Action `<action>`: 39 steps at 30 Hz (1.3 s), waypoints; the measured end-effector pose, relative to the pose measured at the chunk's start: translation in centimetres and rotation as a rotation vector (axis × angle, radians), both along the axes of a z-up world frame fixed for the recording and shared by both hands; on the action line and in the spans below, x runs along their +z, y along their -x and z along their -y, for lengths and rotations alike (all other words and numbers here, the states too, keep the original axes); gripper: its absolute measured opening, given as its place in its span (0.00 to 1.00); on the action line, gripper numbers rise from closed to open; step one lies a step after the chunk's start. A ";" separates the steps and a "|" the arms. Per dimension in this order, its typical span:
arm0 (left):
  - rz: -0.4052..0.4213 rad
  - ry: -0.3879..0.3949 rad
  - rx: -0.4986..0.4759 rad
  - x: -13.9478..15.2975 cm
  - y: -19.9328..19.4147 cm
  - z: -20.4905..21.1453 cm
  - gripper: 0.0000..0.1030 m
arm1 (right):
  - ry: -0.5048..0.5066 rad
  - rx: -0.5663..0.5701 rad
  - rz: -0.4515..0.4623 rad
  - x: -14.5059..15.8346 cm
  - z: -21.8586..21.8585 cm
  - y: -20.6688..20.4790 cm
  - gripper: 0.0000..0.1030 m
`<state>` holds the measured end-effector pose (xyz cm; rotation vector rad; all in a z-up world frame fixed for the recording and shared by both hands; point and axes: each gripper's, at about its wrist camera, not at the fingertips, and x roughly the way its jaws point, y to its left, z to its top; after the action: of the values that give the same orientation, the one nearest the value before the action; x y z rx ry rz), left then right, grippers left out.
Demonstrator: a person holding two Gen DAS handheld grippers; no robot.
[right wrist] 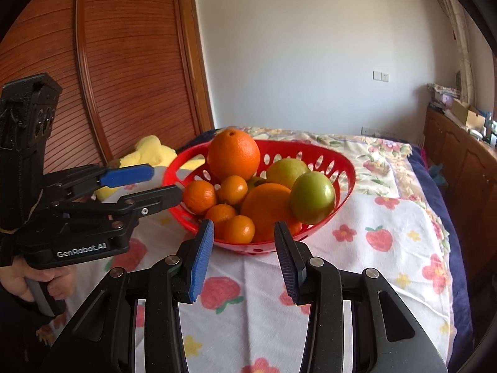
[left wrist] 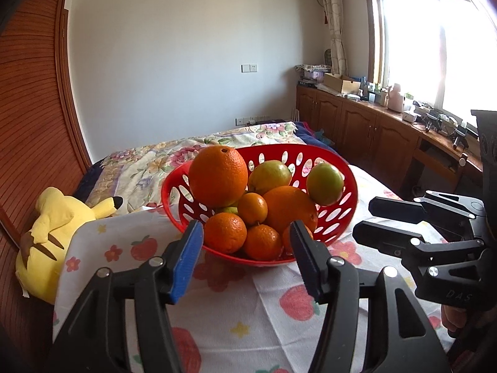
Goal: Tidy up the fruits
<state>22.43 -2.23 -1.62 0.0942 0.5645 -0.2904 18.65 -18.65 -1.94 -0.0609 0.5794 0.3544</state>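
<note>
- Left wrist view: fruit sits heaped in the red basket (left wrist: 348, 208) on the strawberry cloth (left wrist: 236, 304), the big orange (left wrist: 218, 175) on top. The left gripper (left wrist: 247, 242) stands spread and empty, near the basket's front rim.
- Right wrist view: the right gripper (right wrist: 243, 242) is also parted, holding nothing. The basket looks full; I judge the hands are clearing off, so next comes a check for stray fruit.
</note>
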 end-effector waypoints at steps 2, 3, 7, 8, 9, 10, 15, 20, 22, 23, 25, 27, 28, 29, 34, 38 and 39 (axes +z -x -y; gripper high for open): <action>0.012 -0.002 0.001 0.5 0.9 0.0 0.59 | 0.001 -0.006 0.016 0.7 -0.1 0.9 0.41; 0.022 -0.004 0.002 0.8 1.6 -0.1 0.60 | 0.002 -0.011 0.023 0.9 -0.1 1.2 0.43; 0.065 -0.002 0.013 1.7 3.7 -0.4 0.70 | 0.000 -0.043 0.051 1.9 -0.2 2.7 0.48; 0.074 -0.006 0.017 2.0 4.2 -0.5 0.70 | 0.001 -0.055 0.059 2.2 -0.1 3.1 0.48; 0.081 -0.008 0.020 2.3 4.7 -0.5 0.71 | 0.001 -0.062 0.064 2.4 -0.1 3.4 0.49; 0.087 -0.006 0.024 2.5 5.2 -0.6 0.74 | 0.002 -0.071 0.072 2.6 -0.1 3.8 0.51; 0.121 0.015 0.036 3.6 7.6 -1.1 0.94 | 0.000 -0.114 0.107 3.5 -0.1 5.5 0.60; 0.152 -0.007 0.074 4.6 9.8 -1.0 0.98 | 0.011 -0.156 0.153 4.4 -0.4 7.6 0.78; 0.167 -0.005 0.079 4.9 10.7 -0.9 0.98 | 0.009 -0.171 0.170 4.8 -0.3 8.4 0.84; 0.168 -0.005 0.081 5.0 11.2 -1.0 0.98 | 0.008 -0.175 0.176 4.9 -0.3 8.7 0.84; 0.171 0.002 0.089 5.2 12.1 -1.2 0.98 | 0.006 -0.183 0.186 5.2 -0.3 9.4 0.85; 0.172 0.011 0.096 5.3 12.8 -1.4 0.98 | 0.001 -0.188 0.194 5.5 -0.2 10.0 0.85; 0.171 0.021 0.097 5.3 13.2 -1.6 0.98 | -0.001 -0.191 0.197 5.6 -0.2 10.3 0.85; 0.169 0.029 0.102 5.4 13.6 -1.7 0.98 | -0.001 -0.196 0.199 5.7 -0.1 10.6 0.85; 0.176 0.043 0.134 5.7 14.8 -2.3 0.98 | 0.005 -0.212 0.216 6.2 0.1 11.8 0.85; 0.166 0.048 0.145 5.6 15.2 -2.7 0.98 | 0.005 -0.225 0.225 6.1 0.2 12.5 0.85; 0.166 0.042 0.149 5.5 15.2 -2.8 0.98 | 0.002 -0.227 0.224 6.2 0.3 12.6 0.85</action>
<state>7.18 0.52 3.87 0.0352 0.3981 -0.1478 6.02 -18.95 4.21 -0.0360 0.3605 0.1241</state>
